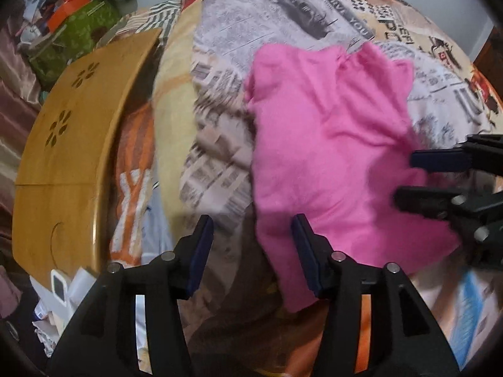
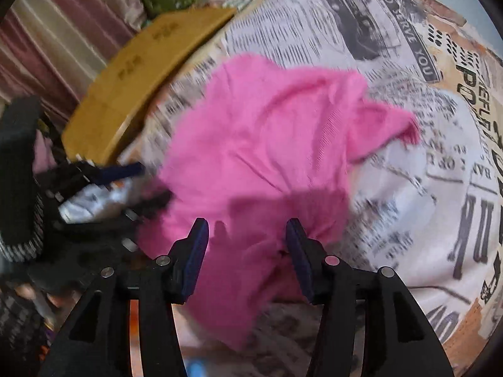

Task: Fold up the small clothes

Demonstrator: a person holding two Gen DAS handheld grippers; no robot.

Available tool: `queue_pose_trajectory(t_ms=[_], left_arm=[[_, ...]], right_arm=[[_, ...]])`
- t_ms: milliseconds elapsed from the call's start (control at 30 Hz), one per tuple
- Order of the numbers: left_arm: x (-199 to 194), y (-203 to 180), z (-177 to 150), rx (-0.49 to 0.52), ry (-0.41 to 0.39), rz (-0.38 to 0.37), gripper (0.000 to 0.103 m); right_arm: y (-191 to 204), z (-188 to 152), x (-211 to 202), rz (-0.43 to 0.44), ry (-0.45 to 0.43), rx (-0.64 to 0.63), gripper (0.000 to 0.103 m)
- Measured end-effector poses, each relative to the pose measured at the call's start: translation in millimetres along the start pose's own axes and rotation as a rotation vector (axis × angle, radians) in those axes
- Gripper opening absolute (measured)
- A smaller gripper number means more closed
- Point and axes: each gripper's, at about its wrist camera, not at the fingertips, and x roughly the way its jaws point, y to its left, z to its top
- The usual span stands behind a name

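A pink small garment (image 1: 330, 144) lies crumpled and spread on a newspaper-print bedspread (image 1: 283, 9). My left gripper (image 1: 251, 245) stands open over the garment's near left edge. Its right finger (image 1: 306, 251) is over the pink cloth and its left finger is over the bedspread; the pads press on nothing. From the right edge of this view my right gripper (image 1: 405, 177) reaches in, open, at the garment's right side. In the right wrist view the garment (image 2: 267, 144) fills the middle, and my right gripper (image 2: 246, 235) is open above its near edge. The left gripper (image 2: 151, 185) sits at its left edge.
A wooden lap table (image 1: 63, 144) with flower cut-outs lies on the bed to the left. Behind it are a green patterned bag (image 1: 78, 34) and orange boxes. A striped curtain (image 2: 47, 31) hangs at the far left. A dark striped sleeve (image 2: 22, 172) shows behind the left gripper.
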Motion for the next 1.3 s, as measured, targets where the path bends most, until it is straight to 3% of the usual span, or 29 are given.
queue_pose_trajectory(t_ms=[167,267,367,500,633,733,867,1100,1300], left_arm=[[-18.6,11.5,-0.3,0.002,-0.049,0.019,0.053],[-36.3,18.4,23.8,-0.057,-0.126,-0.015,0.053],[-33.7,15.9,53.2,-0.100,-0.147,-0.034,0.054],[0.7,2.1,88.7,-0.120,-0.110,0.052,0.055],[43.3,11.2,101.7,-0.179,-0.029,0.141,0.055],[40.8,18.0,99.4,-0.205,-0.020,0.137,0.055],[-8.6,18.0,86.4,-0.190,-0.092,0.095,0.055],[-144.0,2.5,45.2,-0.147,-0.297,0.007,0.055],[-264.0,-18.8,-7.2,-0.123,-0.498,-0.050,0.055]], right_arm=[[-2.1,-9.6,-27.2,0.003,-0.033,-0.024,0.046],[-6.2,0.8,-41.2,0.015,-0.123,-0.010,0.047],[-5.5,15.7,-36.9,0.020,-0.156,0.016,0.047],[-6.8,22.5,-17.3,-0.045,-0.147,-0.004,0.047],[-13.6,21.5,0.6,-0.111,-0.095,-0.027,0.047],[-20.4,19.5,-5.8,-0.119,-0.102,-0.036,0.047],[-27.1,13.3,-37.1,-0.092,-0.163,0.006,0.047],[-11.2,-15.2,-149.3,-0.055,-0.380,0.051,0.047],[27.4,-68.2,-255.3,-0.043,-0.603,0.024,0.047]])
